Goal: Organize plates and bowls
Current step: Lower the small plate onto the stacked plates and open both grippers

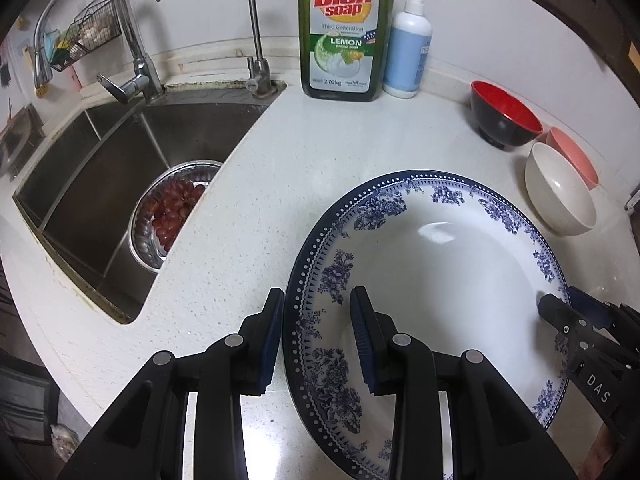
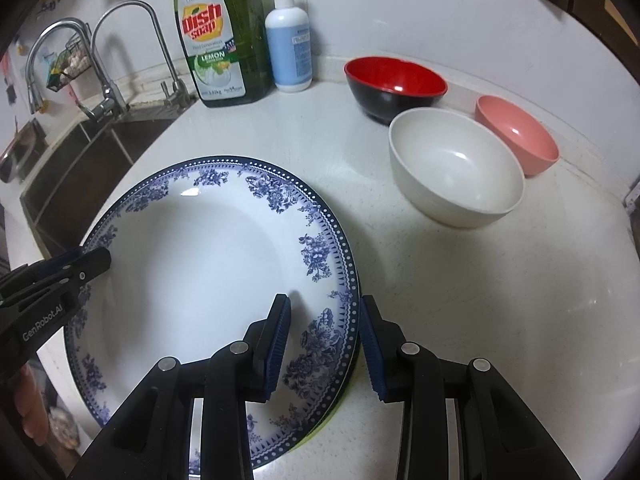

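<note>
Blue-and-white plate (image 1: 432,280) lies on the white counter (image 1: 248,208), straddled at opposite rims by both spread grippers: left gripper (image 1: 318,340) on its left edge, right gripper (image 2: 326,344) on its right. Far right stand a white bowl (image 2: 456,168), pink bowl (image 2: 520,136) and red-black bowl (image 2: 394,84); dish soap (image 1: 346,28) and sink (image 1: 120,168) lie far left.
</note>
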Demonstrator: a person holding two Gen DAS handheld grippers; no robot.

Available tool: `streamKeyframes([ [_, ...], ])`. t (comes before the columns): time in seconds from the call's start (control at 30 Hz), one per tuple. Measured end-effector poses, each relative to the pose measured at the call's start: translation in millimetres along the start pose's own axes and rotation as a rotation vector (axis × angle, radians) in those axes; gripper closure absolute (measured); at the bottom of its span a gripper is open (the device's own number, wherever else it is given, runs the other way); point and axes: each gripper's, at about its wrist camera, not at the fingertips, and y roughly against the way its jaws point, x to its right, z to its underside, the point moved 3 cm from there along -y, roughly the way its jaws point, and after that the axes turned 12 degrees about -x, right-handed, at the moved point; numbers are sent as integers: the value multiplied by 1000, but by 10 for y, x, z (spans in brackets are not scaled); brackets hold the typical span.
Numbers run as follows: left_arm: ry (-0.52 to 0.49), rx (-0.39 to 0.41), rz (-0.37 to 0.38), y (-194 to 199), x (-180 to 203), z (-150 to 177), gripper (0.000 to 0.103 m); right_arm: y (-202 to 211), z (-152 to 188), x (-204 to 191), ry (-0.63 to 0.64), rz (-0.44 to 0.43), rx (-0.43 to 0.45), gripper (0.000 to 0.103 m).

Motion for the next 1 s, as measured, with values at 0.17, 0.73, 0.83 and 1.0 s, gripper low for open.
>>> streamKeyframes([
  [0.17,-8,-16,0,-73,14,4,69,-60,-3,12,0,11,-10,67],
  [0.73,-42,48,-45,44,65,-36,44,-102,3,-16,29,39,-10,61],
  [0.83,-68,86,-31,179,135,-75,33,-1,-4,28,7,45,19,49],
  [1.0,-128,142,18,426,336,-209,28,297,10,122,-37,38,86,47],
])
